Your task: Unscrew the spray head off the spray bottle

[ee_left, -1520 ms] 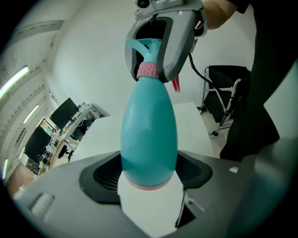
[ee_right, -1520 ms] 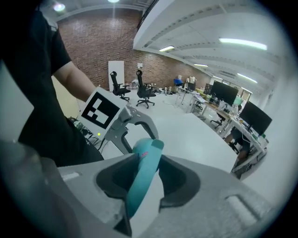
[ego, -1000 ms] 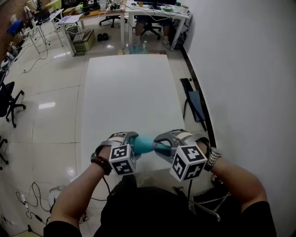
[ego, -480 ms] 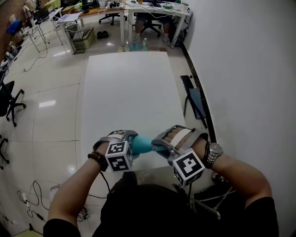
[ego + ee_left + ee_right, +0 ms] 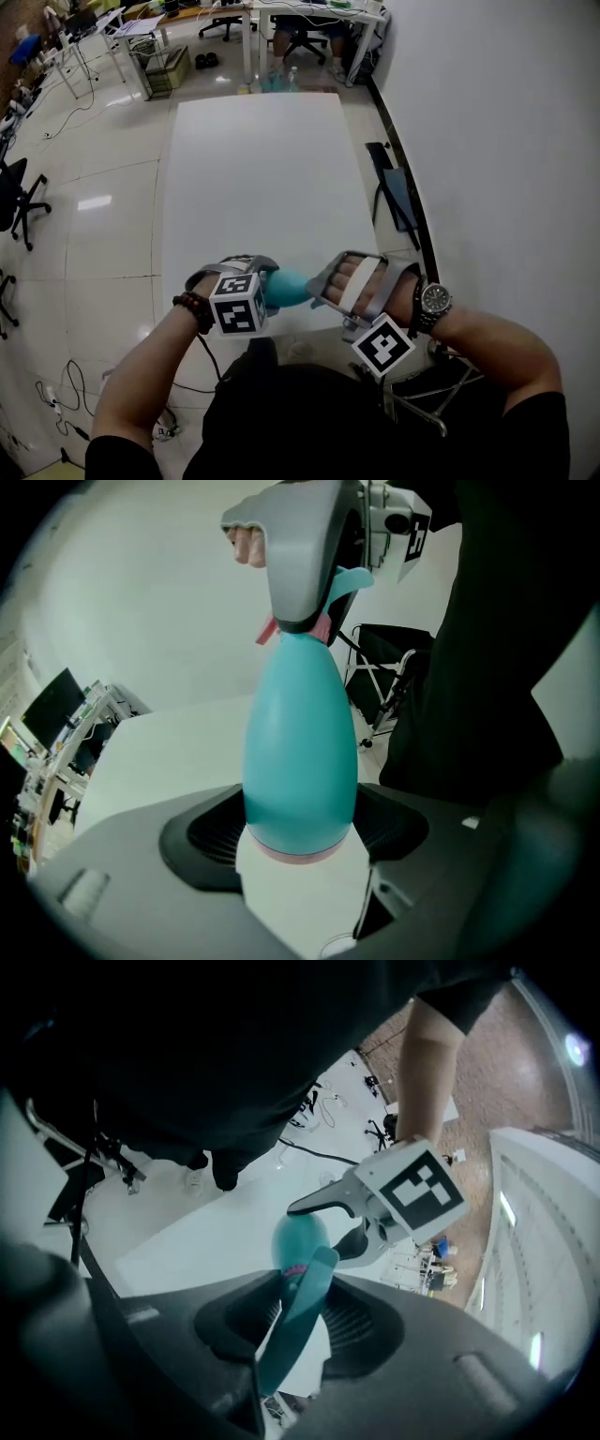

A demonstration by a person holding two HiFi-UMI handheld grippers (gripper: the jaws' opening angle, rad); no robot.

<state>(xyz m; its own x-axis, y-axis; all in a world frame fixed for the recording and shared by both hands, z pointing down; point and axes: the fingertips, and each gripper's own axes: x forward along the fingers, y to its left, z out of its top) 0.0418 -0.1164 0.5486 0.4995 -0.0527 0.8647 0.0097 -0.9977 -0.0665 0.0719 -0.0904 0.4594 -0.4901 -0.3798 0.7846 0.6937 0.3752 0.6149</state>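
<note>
A teal spray bottle (image 5: 287, 290) hangs level between my two grippers, above the near end of the white table (image 5: 262, 178). My left gripper (image 5: 266, 286) is shut on the bottle's rounded body (image 5: 300, 752), close to its base. The right gripper (image 5: 319, 291) is shut on the teal spray head (image 5: 302, 1302), whose trigger lies between the pads. A pink collar (image 5: 321, 628) sits at the bottle's neck, just under the right gripper's grey jaw. In the head view the right hand is rolled over, so its fingers show and the marker cube (image 5: 382, 344) hangs low.
A white wall runs along the right side. A dark folding chair (image 5: 394, 211) stands between table and wall. Desks and office chairs (image 5: 305, 42) crowd the far end of the room. Another black chair (image 5: 21, 202) stands at the left on the glossy floor.
The right hand has rolled about the bottle's axis with the spray head in its grip; its marker cube swung down towards me. The left gripper and bottle body stayed in place.
</note>
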